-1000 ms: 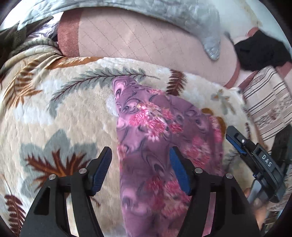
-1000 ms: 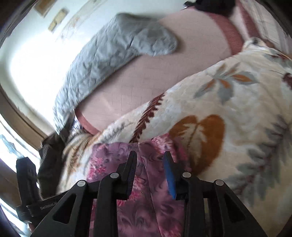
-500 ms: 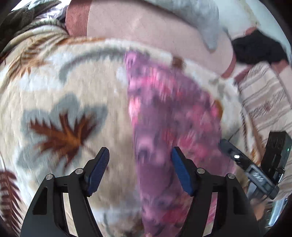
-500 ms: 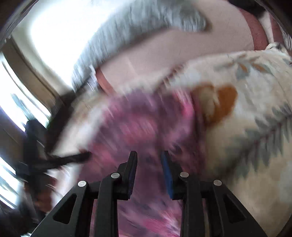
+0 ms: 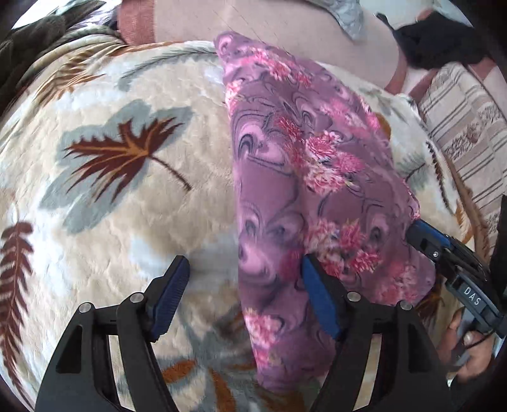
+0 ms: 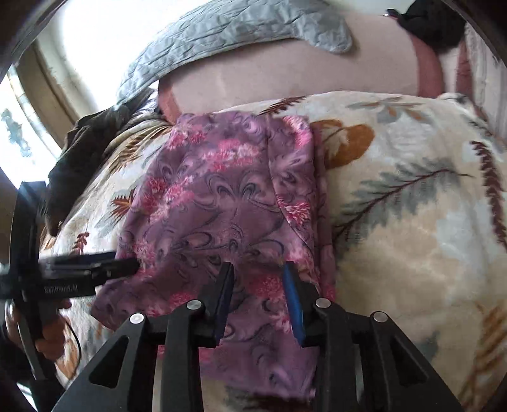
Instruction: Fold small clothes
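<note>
Garment (image 5: 310, 177) of purple floral cloth, laid as a long folded strip on leaf-print blanket (image 5: 126, 222), likely smoothed flat for the next fold. Hovered over its left edge with left gripper (image 5: 244, 294), jaws wide and just opened further, cloth edge between them, unpressed. Held right gripper (image 6: 258, 285) narrow over the near right part; could not tell whether pinching. Grey quilt (image 6: 237, 28) and dark clothes (image 6: 85, 152) well apart, blocked nothing.

hand-held gripper (image 5: 244, 294) — black frame | blue pads | silver screws — lettering perhaps "DAS"

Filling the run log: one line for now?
left gripper: jaws just opening, floral garment edge between; right gripper: at floral garment, grip unclear
</note>
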